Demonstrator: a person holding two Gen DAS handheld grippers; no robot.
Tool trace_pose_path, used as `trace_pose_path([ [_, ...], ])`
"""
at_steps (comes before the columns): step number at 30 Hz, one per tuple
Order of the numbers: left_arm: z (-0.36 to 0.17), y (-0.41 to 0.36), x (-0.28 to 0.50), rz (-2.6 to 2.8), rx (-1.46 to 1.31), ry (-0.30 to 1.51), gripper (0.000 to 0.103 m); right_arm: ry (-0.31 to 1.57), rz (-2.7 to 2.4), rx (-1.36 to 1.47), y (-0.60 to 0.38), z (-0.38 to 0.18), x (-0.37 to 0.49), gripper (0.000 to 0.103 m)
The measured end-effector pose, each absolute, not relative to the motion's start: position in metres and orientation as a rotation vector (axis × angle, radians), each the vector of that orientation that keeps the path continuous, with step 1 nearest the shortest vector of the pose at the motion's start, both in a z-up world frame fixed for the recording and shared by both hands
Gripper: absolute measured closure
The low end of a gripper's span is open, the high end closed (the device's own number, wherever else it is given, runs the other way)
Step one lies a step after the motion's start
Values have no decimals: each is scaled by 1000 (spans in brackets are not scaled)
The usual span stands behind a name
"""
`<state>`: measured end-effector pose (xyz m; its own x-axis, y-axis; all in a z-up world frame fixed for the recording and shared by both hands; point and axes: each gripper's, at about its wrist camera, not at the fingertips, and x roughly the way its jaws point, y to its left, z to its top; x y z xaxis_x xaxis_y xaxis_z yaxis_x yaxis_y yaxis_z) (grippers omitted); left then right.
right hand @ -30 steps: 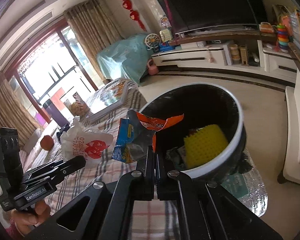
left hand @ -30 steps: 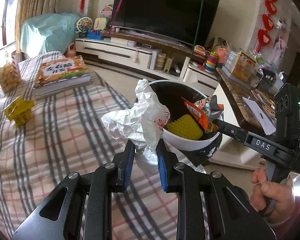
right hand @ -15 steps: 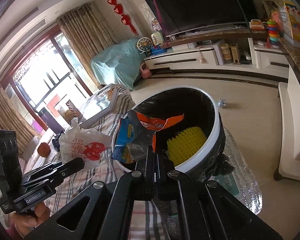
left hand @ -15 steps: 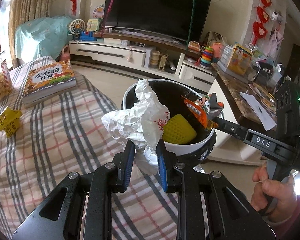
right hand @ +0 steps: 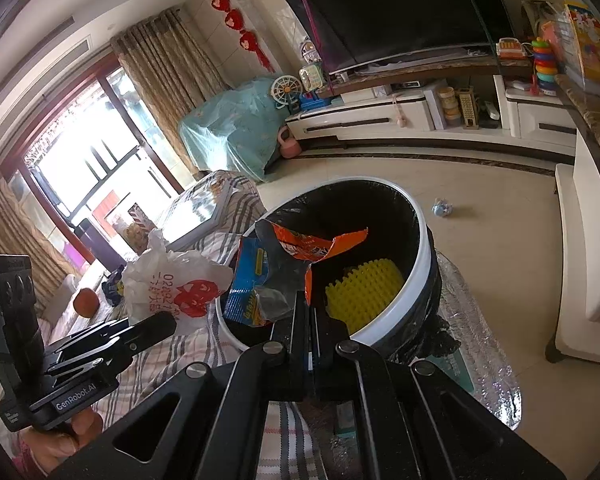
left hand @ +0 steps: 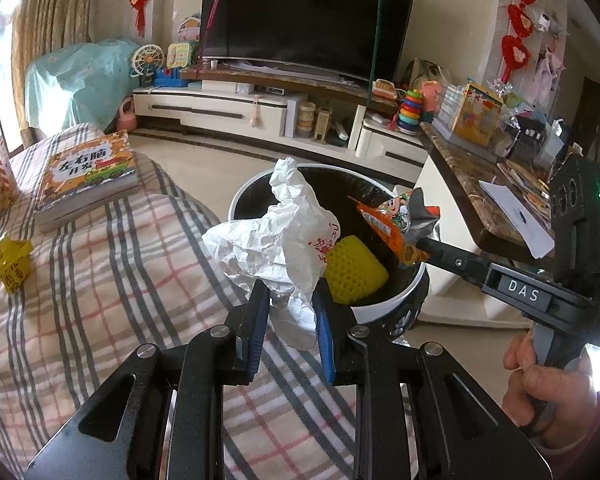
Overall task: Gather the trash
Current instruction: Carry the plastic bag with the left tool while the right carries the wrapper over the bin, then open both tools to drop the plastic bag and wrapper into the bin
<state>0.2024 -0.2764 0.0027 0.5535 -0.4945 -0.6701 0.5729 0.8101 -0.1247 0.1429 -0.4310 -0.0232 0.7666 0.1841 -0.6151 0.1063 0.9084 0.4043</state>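
I have a piece of rubbish in each tool and both are up at the bin, so the step in hand is the drop. My left gripper (left hand: 288, 320) is clamped on a crumpled white plastic bag with red print (left hand: 276, 240), its blue pads pinching the bag's lower folds while the rest of the bag billows up in front of the near left side of the round white-rimmed waste bin lined with a black bag (right hand: 422, 248). My right gripper (right hand: 310, 312) is squeezed tight on a torn orange and blue foil snack wrapper (right hand: 296, 256), and the wrapper hangs over the near rim of the bin, partly above the dark opening. Down inside the bin lies a yellow foam fruit net (right hand: 364, 292). The bin stands on the floor just beside the couch covered in a grey and pink checked blanket (left hand: 100, 280), where a yellow folded carton (left hand: 8, 264) and a thick picture book with an orange cover (left hand: 86, 172) lie well apart from my tools. Next, I judge, each tool needs carrying a little further over the opening so that its load sits clear inside the rim, then its grip let go. The white bag is light and wide, so it could catch on the rim or drift onto the blanket if I let go too early.
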Motion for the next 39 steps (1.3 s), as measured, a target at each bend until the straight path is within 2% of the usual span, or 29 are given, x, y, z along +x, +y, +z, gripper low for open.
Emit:
trace_pose_path([
  [34,-10,-311,238,-647,137,819,81,745,7,437,-440,-26,173,102],
  [39,-9,-314,241,-647,138,822,79,746,9,448,-443,-28,179,97],
])
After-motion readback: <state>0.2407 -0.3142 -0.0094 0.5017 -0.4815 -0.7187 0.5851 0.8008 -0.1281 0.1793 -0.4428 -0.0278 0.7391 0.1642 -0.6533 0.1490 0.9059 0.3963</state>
